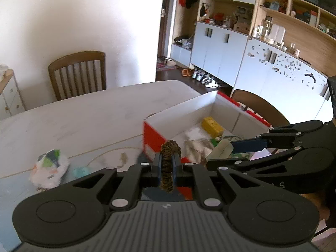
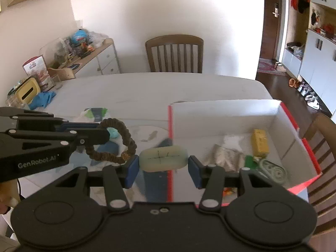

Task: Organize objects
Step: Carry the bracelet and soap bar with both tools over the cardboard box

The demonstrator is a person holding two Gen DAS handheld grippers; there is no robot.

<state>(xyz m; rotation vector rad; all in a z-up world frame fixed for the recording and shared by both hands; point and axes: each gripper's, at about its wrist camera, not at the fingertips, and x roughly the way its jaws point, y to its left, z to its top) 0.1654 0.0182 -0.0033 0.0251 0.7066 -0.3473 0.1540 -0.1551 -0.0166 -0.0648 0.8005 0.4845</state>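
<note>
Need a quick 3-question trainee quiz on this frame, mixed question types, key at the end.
1. True or false: the left gripper is clamped on the brown braided hair tie.
2. What sits between the right gripper fingers? A) yellow carton B) pale green oval pad with black pen marks C) blue glove
3. Fill in: the small yellow carton lies inside the red and white cardboard ____.

Key: 1 true; 2 B, the pale green oval pad; 3 box.

White table (image 2: 147, 88), red-white box (image 2: 222, 113)
</note>
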